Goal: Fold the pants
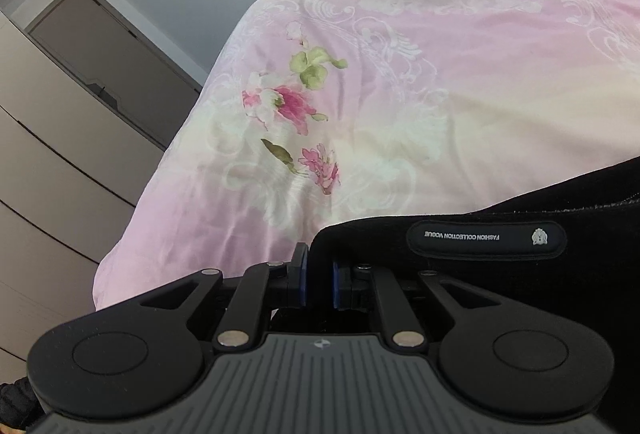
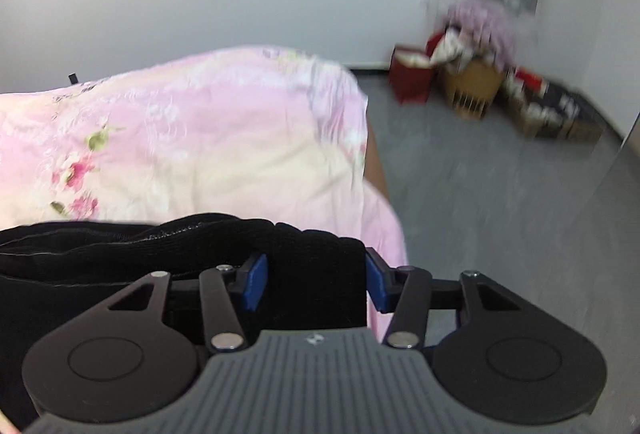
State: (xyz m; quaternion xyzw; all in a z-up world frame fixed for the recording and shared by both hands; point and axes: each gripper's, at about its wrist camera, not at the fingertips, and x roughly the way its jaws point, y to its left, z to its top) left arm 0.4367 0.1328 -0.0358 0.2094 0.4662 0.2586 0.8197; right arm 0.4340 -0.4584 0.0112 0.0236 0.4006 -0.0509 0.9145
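Black pants point(image 1: 500, 282) lie on a bed with a pink floral cover point(image 1: 400, 93). A black waistband label with white lettering point(image 1: 486, 238) faces me in the left wrist view. My left gripper point(image 1: 319, 284) is shut on the left corner of the waistband, its blue pads close together with cloth between them. In the right wrist view the pants point(image 2: 120, 258) show as a bunched black waistband. My right gripper point(image 2: 316, 284) has its blue pads wide apart around the right end of the waistband, not squeezing it.
The bed cover point(image 2: 220, 137) drops off at the right edge onto a grey floor point(image 2: 500, 193). Red and tan boxes with clutter point(image 2: 472, 81) stand by the far wall. Beige drawers point(image 1: 52, 169) and a door stand left of the bed.
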